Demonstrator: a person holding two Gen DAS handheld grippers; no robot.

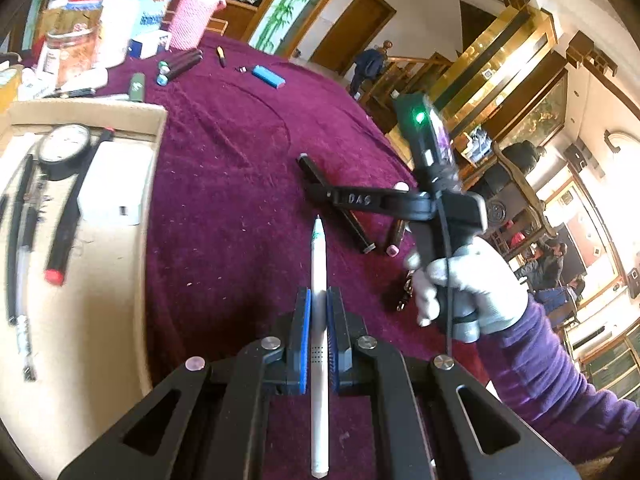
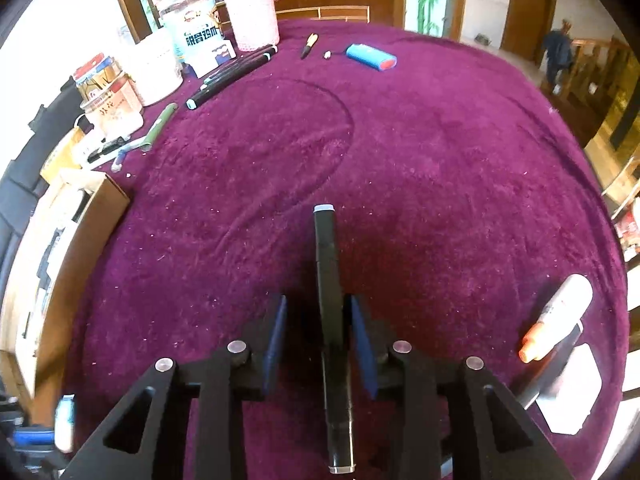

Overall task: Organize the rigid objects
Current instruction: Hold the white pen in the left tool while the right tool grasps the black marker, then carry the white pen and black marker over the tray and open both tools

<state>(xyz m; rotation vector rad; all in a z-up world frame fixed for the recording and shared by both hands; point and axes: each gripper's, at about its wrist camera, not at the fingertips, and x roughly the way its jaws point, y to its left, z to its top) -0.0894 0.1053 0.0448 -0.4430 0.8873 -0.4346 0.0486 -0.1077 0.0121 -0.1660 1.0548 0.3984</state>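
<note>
Two views: in the left one our left gripper has its jaws clamped on a white pen, box at left. In the right one our right gripper has jaws narrow around a black marker at lower centre, apparently not gripping; next, we think, close.

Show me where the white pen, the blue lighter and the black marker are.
white pen (image 1: 319, 264), left wrist view, middle of barrel
blue lighter (image 2: 370, 57), right wrist view, middle of body
black marker (image 2: 328, 264), right wrist view, upper barrel

Left fingers clamped, right fingers ajar
</note>
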